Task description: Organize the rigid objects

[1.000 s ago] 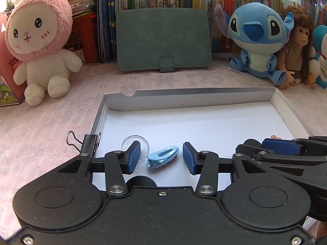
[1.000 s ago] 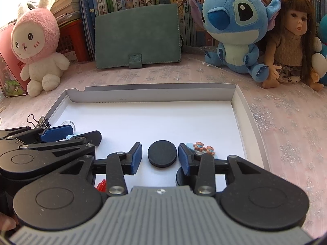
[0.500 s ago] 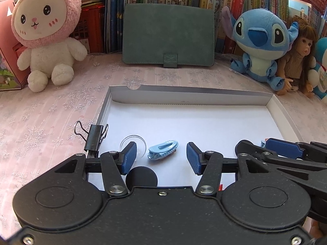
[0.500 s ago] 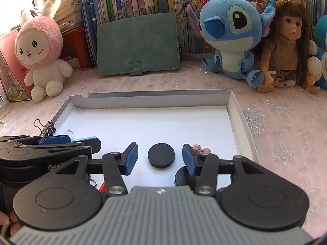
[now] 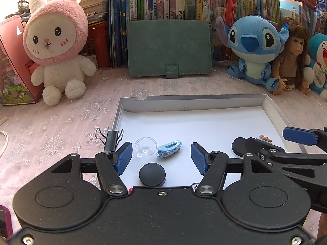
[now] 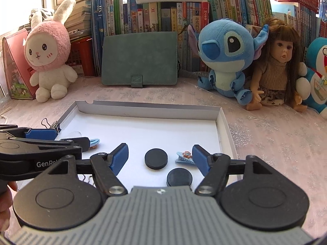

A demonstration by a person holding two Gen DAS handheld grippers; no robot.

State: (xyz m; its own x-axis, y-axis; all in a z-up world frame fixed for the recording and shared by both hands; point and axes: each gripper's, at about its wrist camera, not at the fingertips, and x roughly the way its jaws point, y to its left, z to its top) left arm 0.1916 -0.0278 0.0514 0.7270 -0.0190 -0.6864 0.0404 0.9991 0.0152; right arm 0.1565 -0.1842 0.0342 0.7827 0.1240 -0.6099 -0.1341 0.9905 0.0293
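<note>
Blue plastic lying flat on the white floor of the cardboard tray (image 5: 192,104), near its left side: focusing on the plain hair clip (image 5: 169,148). Sitting just beyond the left tongs (image 5: 161,155), a little left of the middle of the gap. Running its long axis from near left to far right, slantwise across the gap, not square to the pads. Judging the left tongs the nearer by far, with the right tongs (image 6: 160,155) hovering further right over the same near edge.

Holding both pairs spread wide, gripping nothing.

Crowding the plain hair clip on its left end: a clear round cap (image 5: 145,146), just beside it, perhaps touching. Lying nearer than both, between the left pads, a black disc (image 5: 152,174). Judging that a straight reach forward is risking a nudge to the cap or the disc, so calling for a slight turn to square the pads across the clip's narrow width.

Biting the tray's left rim, a binder clip (image 5: 111,140). Framing a second black disc (image 6: 156,158) between the right pads, with a third black disc (image 6: 179,177) nearer and a decorated hair clip (image 6: 185,157) close against the right pad.

Standing far back, well apart: plush rabbit (image 5: 55,47), green case (image 5: 168,47), blue plush (image 5: 253,47), doll (image 5: 294,61).
</note>
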